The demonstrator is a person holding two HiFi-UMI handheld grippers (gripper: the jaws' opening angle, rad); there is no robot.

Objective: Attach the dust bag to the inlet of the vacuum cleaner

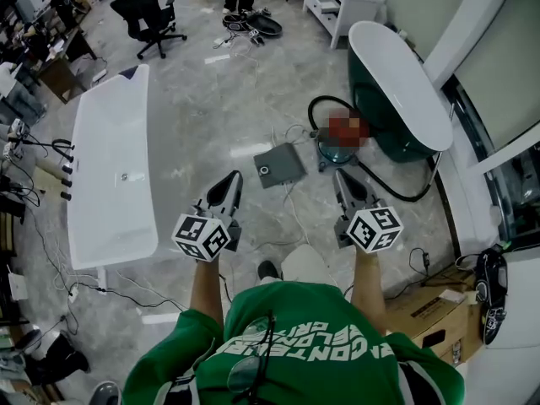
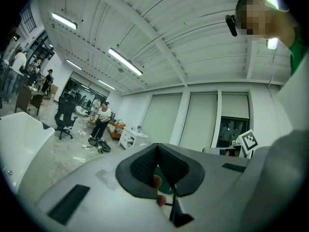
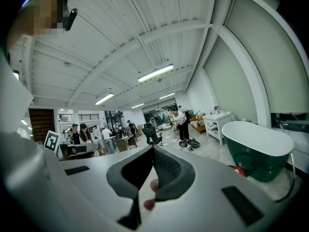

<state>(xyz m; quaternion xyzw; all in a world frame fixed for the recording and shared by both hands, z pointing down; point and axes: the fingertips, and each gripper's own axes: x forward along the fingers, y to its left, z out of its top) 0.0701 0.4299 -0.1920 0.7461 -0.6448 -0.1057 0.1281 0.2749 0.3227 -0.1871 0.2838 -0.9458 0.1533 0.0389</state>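
The grey square dust bag, with a round hole in its collar, lies flat on the marble floor. Just right of it stands the teal vacuum cleaner, its top partly under a blur patch, with a black hose looping around it. My left gripper is held in the air short of the bag, its jaws shut and empty, and the left gripper view shows the pads meeting. My right gripper hovers near the vacuum, also shut with nothing in it. A red part of the vacuum shows low at the right.
A dark green bathtub stands right behind the vacuum. A white bathtub lies to the left. Cables trail over the floor, a cardboard box sits at the lower right, and an office chair and people stand far off.
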